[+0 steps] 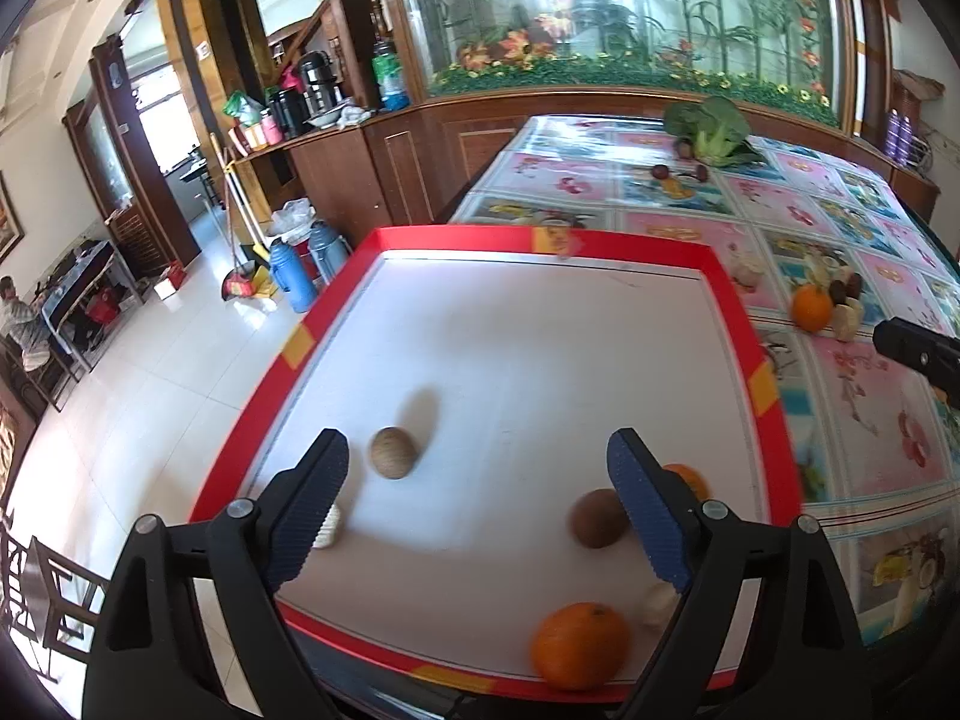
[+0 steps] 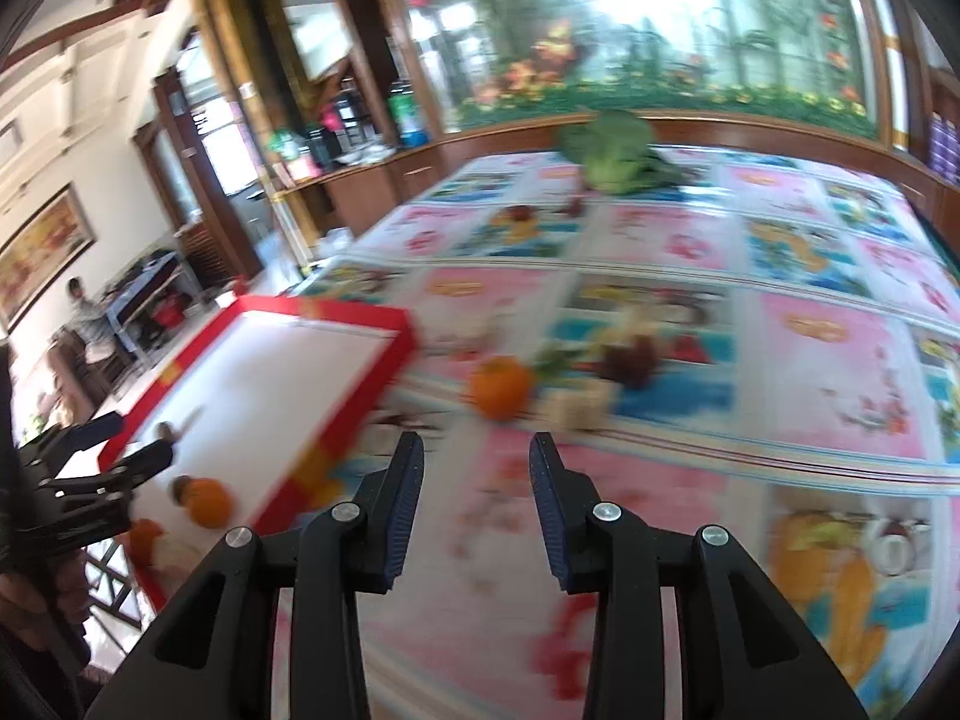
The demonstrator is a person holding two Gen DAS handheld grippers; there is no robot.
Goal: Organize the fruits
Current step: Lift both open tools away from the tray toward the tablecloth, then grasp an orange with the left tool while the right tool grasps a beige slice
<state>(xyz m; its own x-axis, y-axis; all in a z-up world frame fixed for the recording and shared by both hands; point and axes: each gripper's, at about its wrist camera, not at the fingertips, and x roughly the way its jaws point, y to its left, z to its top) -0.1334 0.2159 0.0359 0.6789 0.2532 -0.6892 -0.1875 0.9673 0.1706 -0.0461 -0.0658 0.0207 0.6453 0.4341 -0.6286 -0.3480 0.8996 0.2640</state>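
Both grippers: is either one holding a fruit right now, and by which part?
Neither. The left gripper stands open over the red-rimmed tray; the right gripper is open above the tablecloth, nothing between its fingers.
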